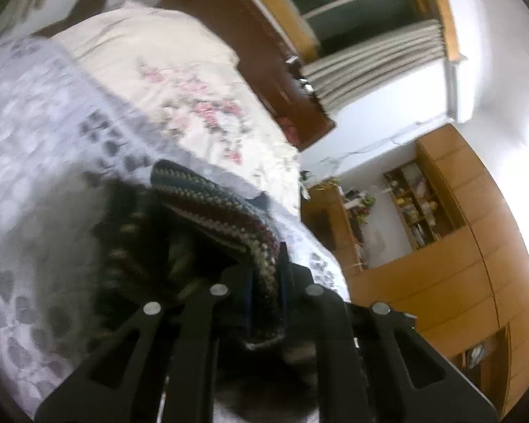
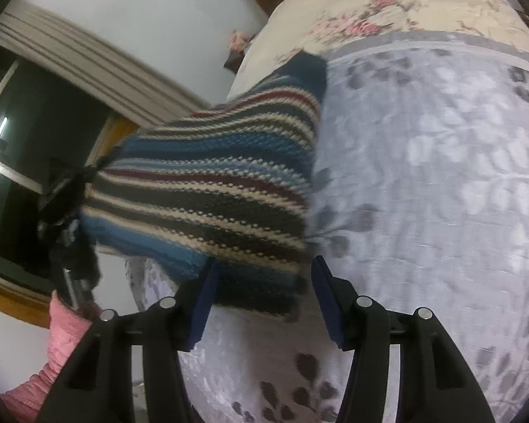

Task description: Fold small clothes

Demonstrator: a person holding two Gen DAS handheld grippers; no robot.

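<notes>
White walls (image 1: pixel 377 123), wooden cabinets (image 1: pixel 476 232), apparently a dark window (image 2: pixel 35 148).

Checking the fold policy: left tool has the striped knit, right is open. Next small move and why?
Probably close the right tool on the near edge of the striped knit. Its jaws stand open with that edge lying between them, while the left tool is already clamped on another part and holds the knit lifted off the bedspread. A second grip would let both tools spread it flat for folding.

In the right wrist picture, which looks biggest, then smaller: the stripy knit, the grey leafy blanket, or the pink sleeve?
1. Grey leafy blanket
2. Stripy knit, though it hangs nearer the camera, so it looks bigger
3. Pink sleeve, partly cut off at the edge
</notes>
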